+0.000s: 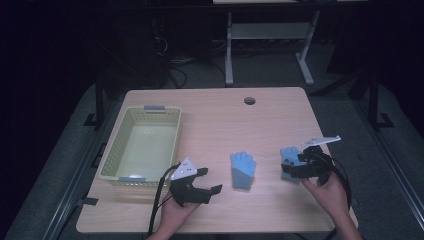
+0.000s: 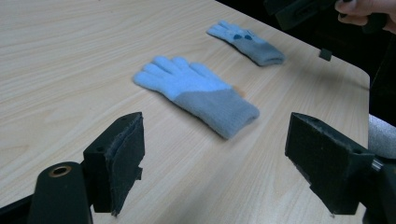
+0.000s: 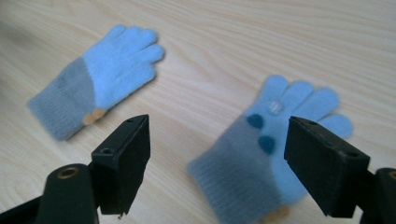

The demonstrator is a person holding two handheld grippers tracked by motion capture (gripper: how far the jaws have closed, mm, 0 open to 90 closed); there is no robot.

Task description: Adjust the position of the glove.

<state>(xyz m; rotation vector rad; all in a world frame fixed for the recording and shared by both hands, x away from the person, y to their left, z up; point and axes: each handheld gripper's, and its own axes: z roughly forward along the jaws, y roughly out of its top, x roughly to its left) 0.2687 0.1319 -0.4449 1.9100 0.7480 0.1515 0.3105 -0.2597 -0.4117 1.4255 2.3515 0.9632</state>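
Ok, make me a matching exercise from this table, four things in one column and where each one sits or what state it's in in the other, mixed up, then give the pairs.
Things:
1. yellow basket
2. plain blue glove
3. blue glove with dark dots
4. left gripper

Places or states:
A. lies flat in the middle of the table
B. open, above bare wood, holding nothing
C. stands at the table's left side, nothing in it
D. lies just under the open right gripper

Pairs: 1-C, 2-A, 3-D, 4-B
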